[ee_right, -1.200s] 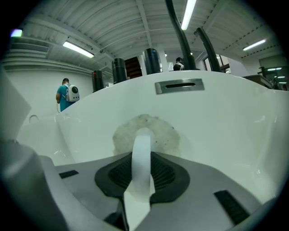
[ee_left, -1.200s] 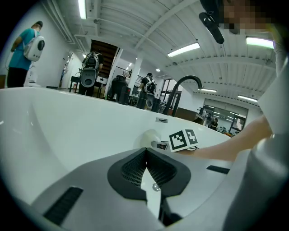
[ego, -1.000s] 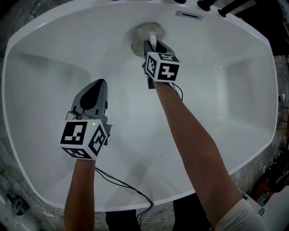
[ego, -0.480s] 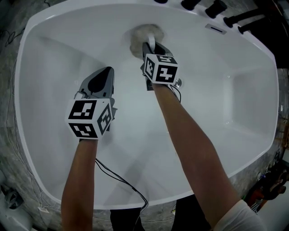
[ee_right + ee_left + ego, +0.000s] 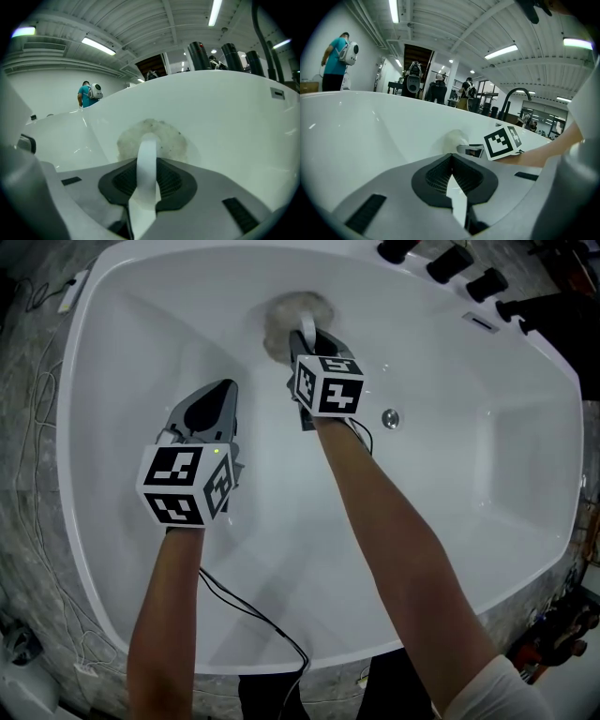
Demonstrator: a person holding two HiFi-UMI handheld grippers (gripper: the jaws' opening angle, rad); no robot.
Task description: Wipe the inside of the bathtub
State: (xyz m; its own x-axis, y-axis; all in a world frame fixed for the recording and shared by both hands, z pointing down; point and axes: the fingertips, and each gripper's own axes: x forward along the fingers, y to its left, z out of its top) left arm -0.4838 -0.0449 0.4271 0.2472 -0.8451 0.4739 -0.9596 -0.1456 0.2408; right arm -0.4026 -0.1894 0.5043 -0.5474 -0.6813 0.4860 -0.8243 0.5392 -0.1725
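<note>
Scrubbing the bathtub (image 5: 122,362) wall, your right hand-held gripper (image 5: 306,334) clamps the strap (image 5: 147,161) of the scrub pad (image 5: 279,315), left hand-held gripper (image 5: 218,395) pinched empty; sweep sideways next.

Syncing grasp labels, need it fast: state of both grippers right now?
Left gripper: shut, empty.
Right gripper: shut on the white strap of the round pad.

In the white oval bathtub (image 5: 469,521): round grey scrubbing pad (image 5: 281,315) before your right gripper (image 5: 307,334), your left gripper (image 5: 217,392) to its left, round metal drain (image 5: 390,418) to its right.
</note>
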